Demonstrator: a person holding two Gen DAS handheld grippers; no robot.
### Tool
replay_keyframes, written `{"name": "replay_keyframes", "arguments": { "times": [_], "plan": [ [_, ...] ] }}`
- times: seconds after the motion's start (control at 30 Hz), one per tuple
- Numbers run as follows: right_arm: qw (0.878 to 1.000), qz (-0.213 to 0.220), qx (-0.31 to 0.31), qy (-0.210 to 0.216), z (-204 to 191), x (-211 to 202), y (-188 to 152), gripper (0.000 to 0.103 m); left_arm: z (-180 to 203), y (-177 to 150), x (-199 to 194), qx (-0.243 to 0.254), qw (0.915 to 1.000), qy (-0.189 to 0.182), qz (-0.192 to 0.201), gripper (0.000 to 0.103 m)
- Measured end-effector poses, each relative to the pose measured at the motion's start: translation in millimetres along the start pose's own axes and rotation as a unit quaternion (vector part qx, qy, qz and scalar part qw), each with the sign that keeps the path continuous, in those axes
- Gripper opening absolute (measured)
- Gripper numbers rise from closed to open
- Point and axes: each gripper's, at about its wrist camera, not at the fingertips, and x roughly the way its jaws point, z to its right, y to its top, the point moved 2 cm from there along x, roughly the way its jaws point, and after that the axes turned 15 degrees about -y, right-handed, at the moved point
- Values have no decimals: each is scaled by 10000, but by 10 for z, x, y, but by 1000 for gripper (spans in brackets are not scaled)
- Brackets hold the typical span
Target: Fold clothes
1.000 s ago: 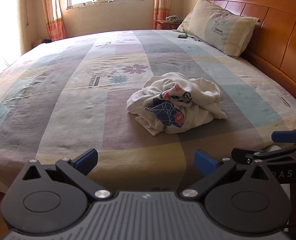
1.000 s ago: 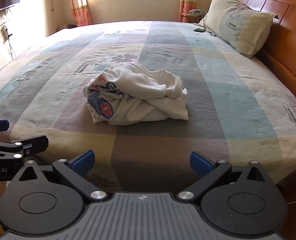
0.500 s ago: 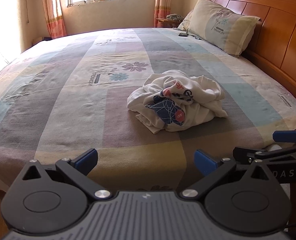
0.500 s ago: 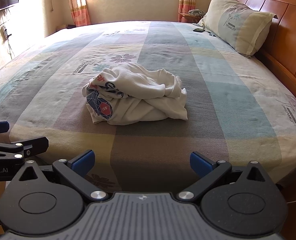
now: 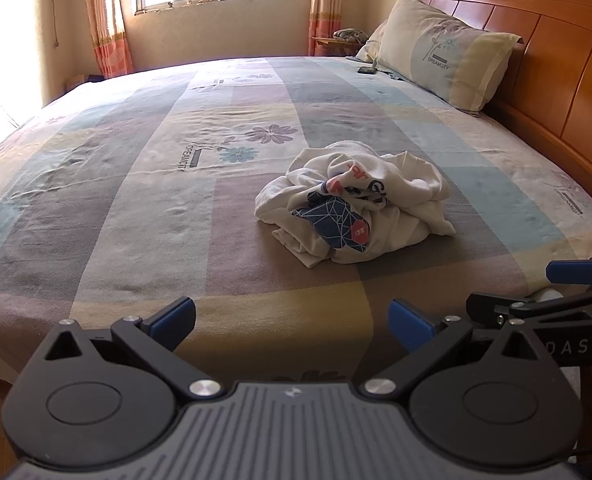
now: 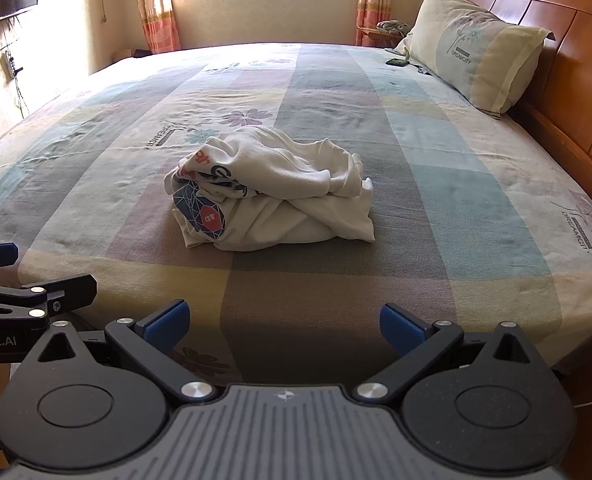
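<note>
garment: one crumpled white cotton T-shirt with a dark-blue and red geometric print (image 5: 355, 204), bunched in a heap on the pastel patchwork bedsheet (image 5: 136, 208), near the bed's front edge, well apart from the pillow
left gripper: black two-finger gripper with blue pads (image 5: 292, 318), spread wide, holding nothing, hovering off the bed's front edge, short of the shirt
right gripper: same build (image 6: 282, 322), also spread wide and empty, just beside the left one, shirt ahead and slightly left
stage: my read, folding not started; shirt needs spreading flat first
risk 1: layers are twisted together, so a pinch into the heap likely grabs several plies and lifts the whole bundle
risk 2: hem and shoulders are hidden in the folds; a wrong corner gives a skewed spread
risk 3: pads digging low could snag the bedsheet along with the shirt
risk 4: shirt sits near the bed edge; a pull toward the grippers may drag it off
count: 1 shirt, 2 grippers, 1 cream and blue floral pillow (image 6: 475, 46) against the wooden headboard (image 6: 567, 28), 1 small dark object by the pillow (image 6: 396, 62), can't identify it
</note>
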Motion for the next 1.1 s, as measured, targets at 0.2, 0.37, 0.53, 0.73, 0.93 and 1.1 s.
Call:
{"name": "replay_keyframes", "arguments": {
  "times": [0.2,0.37,0.53,0.73,0.93,1.1],
  "plan": [
    [10000,14,3,0,0,-8,-3,103,6,1,-11,-9,10000,1,8,102],
    [10000,29,7,-3,3,-11,2,103,5,7,-14,-4,10000,7,9,102],
    [10000,43,17,-6,9,-16,4,103,5,18,-7,-3,10000,14,-2,102],
    [10000,34,9,-25,7,7,25,103,6,43,19,28,10000,20,-20,102],
    [10000,27,0,-50,9,57,61,103,-5,91,73,42,10000,43,-54,102],
    [10000,6,-2,-63,6,109,100,103,-3,138,129,72,9999,45,-78,102]
  ]
}}
